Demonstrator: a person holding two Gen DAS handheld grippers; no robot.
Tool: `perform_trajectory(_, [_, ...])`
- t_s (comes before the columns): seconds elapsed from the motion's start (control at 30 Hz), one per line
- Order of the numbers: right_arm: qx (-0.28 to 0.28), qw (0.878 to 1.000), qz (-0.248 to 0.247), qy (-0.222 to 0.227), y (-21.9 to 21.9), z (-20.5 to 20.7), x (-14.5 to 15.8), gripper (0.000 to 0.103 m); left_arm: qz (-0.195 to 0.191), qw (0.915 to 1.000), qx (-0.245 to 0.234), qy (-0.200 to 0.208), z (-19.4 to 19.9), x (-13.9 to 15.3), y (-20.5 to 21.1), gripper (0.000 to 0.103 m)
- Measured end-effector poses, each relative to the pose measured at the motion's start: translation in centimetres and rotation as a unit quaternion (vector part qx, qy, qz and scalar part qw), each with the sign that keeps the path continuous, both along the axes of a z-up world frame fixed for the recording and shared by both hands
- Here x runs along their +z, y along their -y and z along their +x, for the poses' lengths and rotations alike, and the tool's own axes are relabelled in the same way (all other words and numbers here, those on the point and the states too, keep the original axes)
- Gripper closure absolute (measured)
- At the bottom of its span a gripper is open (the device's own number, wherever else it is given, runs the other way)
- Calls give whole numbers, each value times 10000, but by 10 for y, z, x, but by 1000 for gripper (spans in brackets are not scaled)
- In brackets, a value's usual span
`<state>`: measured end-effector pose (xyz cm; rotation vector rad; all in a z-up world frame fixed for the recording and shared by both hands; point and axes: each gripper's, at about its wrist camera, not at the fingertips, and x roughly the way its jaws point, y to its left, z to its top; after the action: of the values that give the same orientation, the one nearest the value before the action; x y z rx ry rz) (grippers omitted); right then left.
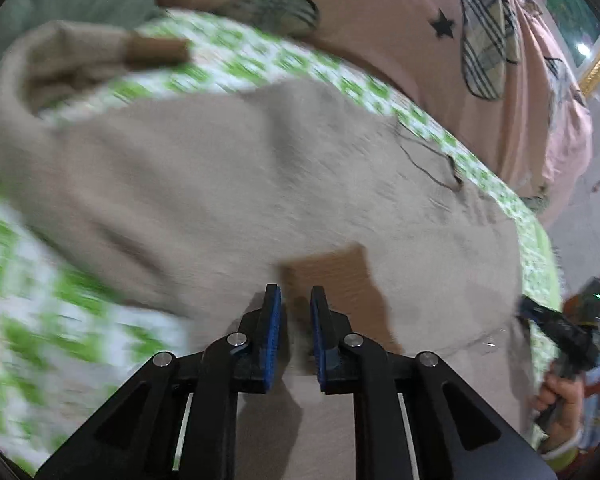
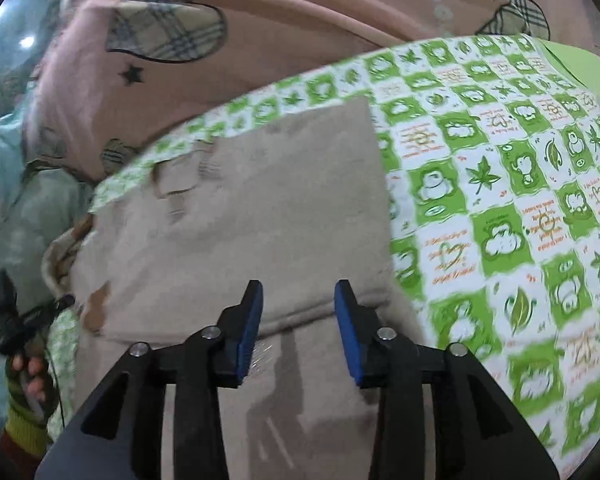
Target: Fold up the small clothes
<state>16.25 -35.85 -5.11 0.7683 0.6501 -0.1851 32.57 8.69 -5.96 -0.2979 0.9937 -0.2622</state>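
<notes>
Now a beige garment (image 2: 260, 208) is spread on the green-checked sheet (image 2: 520, 200).
Left gripper (image 1: 296, 300) is held narrowly parted; right gripper (image 2: 298, 296) is held wide.

Both cameras are looking forward and downward along their own fingers, sitting close above the beige garment (image 1: 260, 168) that is lying on the green-and-white checked sheet (image 2: 500, 184). The left wrist view is facing it with the pink blanket (image 1: 380, 20) beyond, catching the other gripper at its right edge. The right wrist view is sharing the same garment, sheet and blanket, catching the other gripper at its left edge.
</notes>
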Motion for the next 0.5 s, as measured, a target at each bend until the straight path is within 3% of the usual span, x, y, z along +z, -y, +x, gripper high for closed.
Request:
perform_trajectory(0.13, [109,9999,82,15,-26,-6,3,55,596,9962,475,419,4,37,-32,81])
perform_trajectory(0.27, [274,9993,264,-39,-43,3,-1,53,1286,9846,928,742,26,72,-59,49])
perform_trajectory(0.3, [312,9991,282,-44,-47,3,-1,53,1415,9822,959,775,32,77,-62,48])
perform_trajectory(0.4, [382,9987,322,-75,-53,6,-1,53,2096,9709,837,805,68,86,-63,41])
perform_trajectory(0.5, [395,9988,253,-120,-55,8,2,53,3051,9477,518,785,107,78,-52,37])
